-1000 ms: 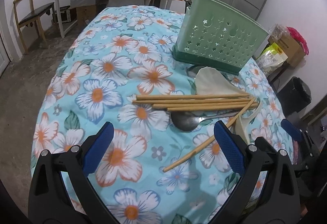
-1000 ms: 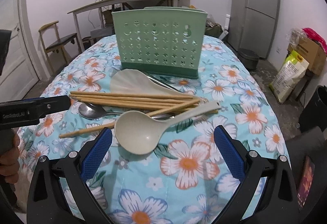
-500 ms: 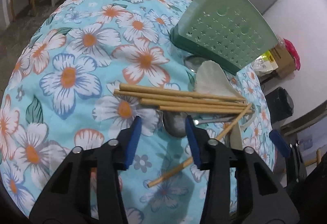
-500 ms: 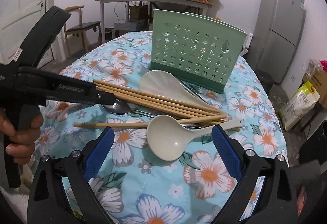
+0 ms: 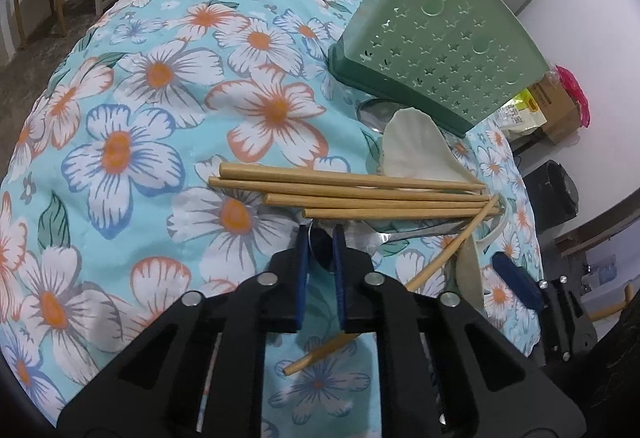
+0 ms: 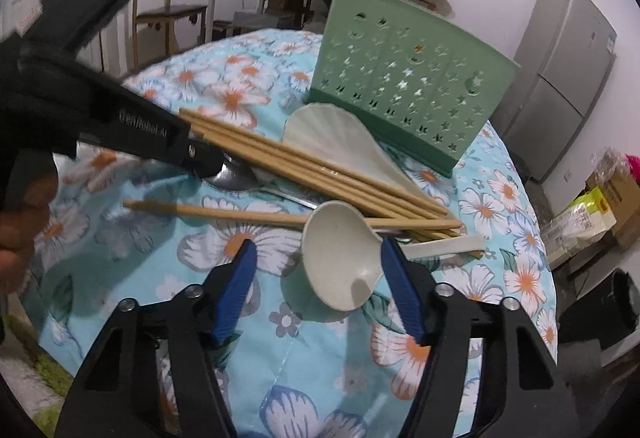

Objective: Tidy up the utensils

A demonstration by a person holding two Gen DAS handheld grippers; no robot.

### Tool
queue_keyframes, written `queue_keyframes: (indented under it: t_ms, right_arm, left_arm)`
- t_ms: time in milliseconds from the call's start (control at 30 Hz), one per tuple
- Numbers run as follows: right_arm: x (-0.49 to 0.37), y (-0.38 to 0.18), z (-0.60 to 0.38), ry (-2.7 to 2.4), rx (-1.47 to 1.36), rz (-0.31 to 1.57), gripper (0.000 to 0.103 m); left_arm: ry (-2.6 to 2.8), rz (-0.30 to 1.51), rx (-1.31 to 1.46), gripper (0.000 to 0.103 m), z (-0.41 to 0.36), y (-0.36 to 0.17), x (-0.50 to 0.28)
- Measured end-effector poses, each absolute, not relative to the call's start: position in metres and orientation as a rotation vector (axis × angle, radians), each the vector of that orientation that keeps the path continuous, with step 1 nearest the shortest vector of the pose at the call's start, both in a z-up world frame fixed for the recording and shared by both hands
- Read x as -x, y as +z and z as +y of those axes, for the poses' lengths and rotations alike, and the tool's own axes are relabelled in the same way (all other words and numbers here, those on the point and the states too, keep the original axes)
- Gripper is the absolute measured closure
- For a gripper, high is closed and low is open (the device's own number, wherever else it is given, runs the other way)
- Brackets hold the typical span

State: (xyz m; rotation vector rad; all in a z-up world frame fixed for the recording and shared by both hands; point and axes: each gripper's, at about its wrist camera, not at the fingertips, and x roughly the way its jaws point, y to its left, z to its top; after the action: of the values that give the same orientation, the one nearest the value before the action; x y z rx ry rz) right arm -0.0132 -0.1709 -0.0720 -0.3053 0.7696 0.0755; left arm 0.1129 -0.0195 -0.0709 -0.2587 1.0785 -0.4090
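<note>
From the left wrist, the left tongs (image 5: 320,246) were nearly clenched around the bowl of the metal spoon (image 5: 322,244), which lay on the table (image 5: 120,142) just under the chopsticks (image 5: 360,194). From the right wrist, the right tongs (image 6: 316,262) stood released, straddling the white ladle (image 6: 340,270) in front of the green rack (image 6: 404,94).

A round table under a turquoise floral cloth (image 5: 160,126) carries a perforated green plastic utensil holder (image 5: 436,50), wooden chopsticks (image 5: 352,194), a steel spoon (image 6: 240,178), and a cream plastic ladle (image 6: 340,270).
</note>
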Motion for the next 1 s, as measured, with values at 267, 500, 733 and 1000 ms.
queue_keyframes:
  t_ms: [267, 500, 733, 1000]
  right_arm:
    - [0.012, -0.079, -0.162, 0.095, 0.321, 0.789, 0.075]
    - [0.018, -0.065, -0.177, 0.097, 0.213, 0.787, 0.094]
    - [0.038, -0.037, -0.192, 0.123, 0.095, 0.734, 0.096]
    - [0.056, -0.002, -0.206, 0.174, -0.021, 0.663, 0.098]
  left_arm:
    - [-0.418, 1.067, 0.287, 0.096, -0.014, -0.067, -0.109]
    - [-0.414, 1.050, 0.275, 0.099, -0.005, -0.046, -0.099]
    - [-0.428, 0.969, 0.241, 0.103, 0.003, -0.006, -0.078]
    - [-0.414, 0.814, 0.219, 0.102, 0.018, 0.051, -0.058]
